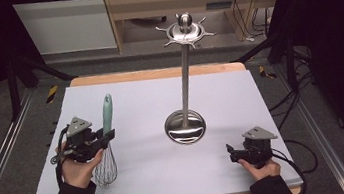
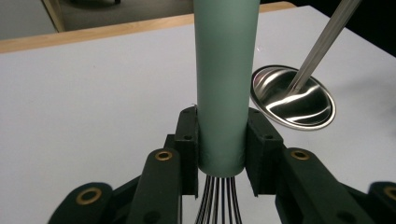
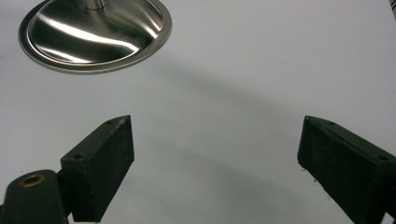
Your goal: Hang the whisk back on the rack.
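The left tongs [image 2: 222,140] are clamped on the whisk [image 1: 106,141] at the base of its smooth, matte green handle, just above the thin steel wires, so it is carried upright over the counter [image 1: 135,102]; the right tongs [image 3: 215,163] are held apart and empty, near the polished, hooked stand [image 1: 184,110].

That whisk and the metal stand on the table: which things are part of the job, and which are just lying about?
In the job:
- whisk, clamped by the left hand-held gripper
- metal stand with hooks on top, the likely place to hang it

Just about:
- right hand-held gripper, open, resting on the table
- wooden furniture behind
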